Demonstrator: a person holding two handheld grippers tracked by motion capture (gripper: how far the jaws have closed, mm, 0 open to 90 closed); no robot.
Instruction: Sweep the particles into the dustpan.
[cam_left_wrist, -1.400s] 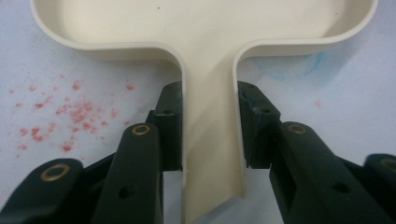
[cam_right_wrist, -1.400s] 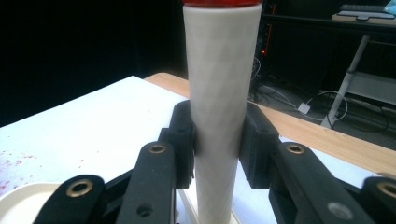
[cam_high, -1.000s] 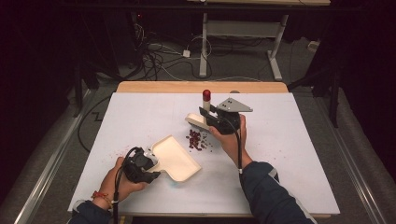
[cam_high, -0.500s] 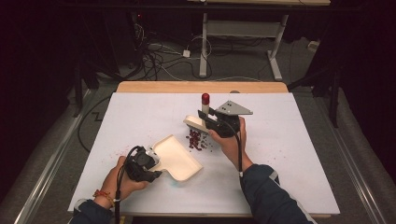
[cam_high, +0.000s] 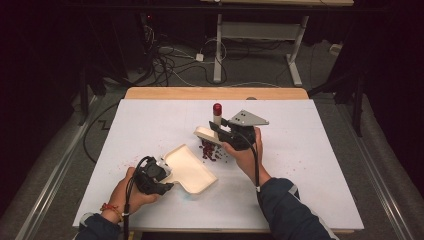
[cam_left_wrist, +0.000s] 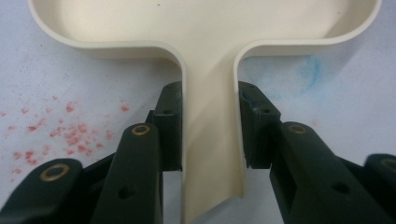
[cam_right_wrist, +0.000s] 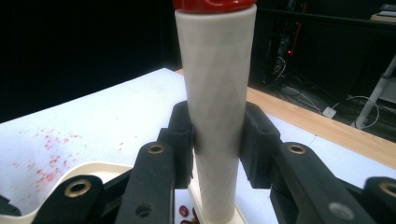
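A cream dustpan (cam_high: 192, 170) lies flat on the white table, its pan open toward the beans. My left gripper (cam_high: 164, 173) is shut on the dustpan's handle (cam_left_wrist: 212, 140), one pad on each side. My right gripper (cam_high: 224, 134) is shut on the upright cream handle (cam_right_wrist: 217, 93) of a small brush with a red cap (cam_high: 217, 107). The brush's cream head (cam_high: 204, 133) sits low over a heap of dark red beans (cam_high: 210, 151), just beyond the pan's mouth. A few beans (cam_right_wrist: 186, 212) lie under the handle's foot.
Red smears (cam_left_wrist: 65, 135) mark the white table cover (cam_high: 310, 165) left of the dustpan, and a faint blue one (cam_left_wrist: 310, 74) lies right of its handle. A bare wooden strip (cam_high: 215, 93) runs along the far edge. Cables and a desk frame (cam_high: 220, 45) stand on the floor beyond.
My right gripper has shifted the brush slightly toward the near left, closer to the beans. The left gripper and the dustpan have stayed in place.
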